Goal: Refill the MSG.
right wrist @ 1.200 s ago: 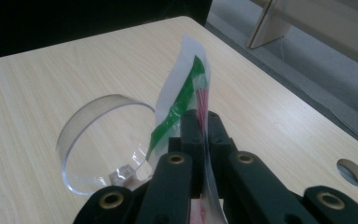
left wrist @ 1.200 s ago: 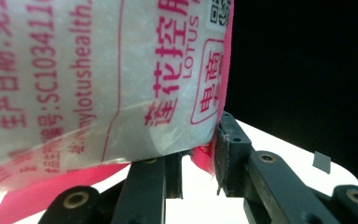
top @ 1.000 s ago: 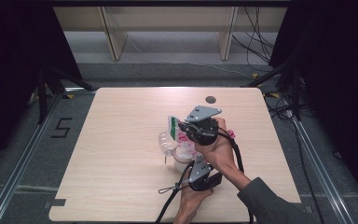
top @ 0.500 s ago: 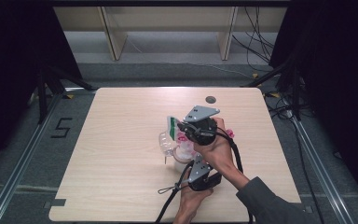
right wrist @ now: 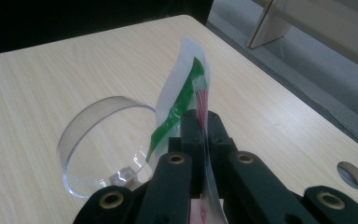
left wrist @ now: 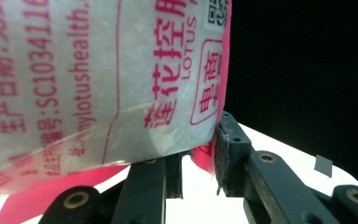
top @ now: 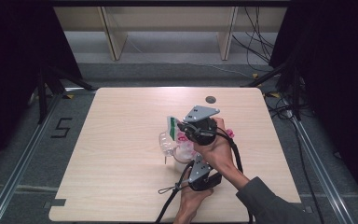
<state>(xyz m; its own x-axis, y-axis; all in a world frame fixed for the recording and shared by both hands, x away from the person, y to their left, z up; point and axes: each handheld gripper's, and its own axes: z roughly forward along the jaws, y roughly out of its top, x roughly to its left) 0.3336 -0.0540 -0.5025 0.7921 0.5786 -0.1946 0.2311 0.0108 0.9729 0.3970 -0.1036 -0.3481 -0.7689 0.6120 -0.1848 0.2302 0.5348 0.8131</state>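
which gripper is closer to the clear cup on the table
The right. The right gripper pinches the bag's top edge directly over the clear cup. The left gripper grips the bag's lower corner, nearer the person, a bit further from the cup.

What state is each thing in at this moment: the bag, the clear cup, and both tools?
Bag: held off the table, gripped by both tools.
Cup: clear, standing on the table, beside the bag.
Left tool: shut on the bag's lower pink edge.
Right tool: shut on the bag's top edge.
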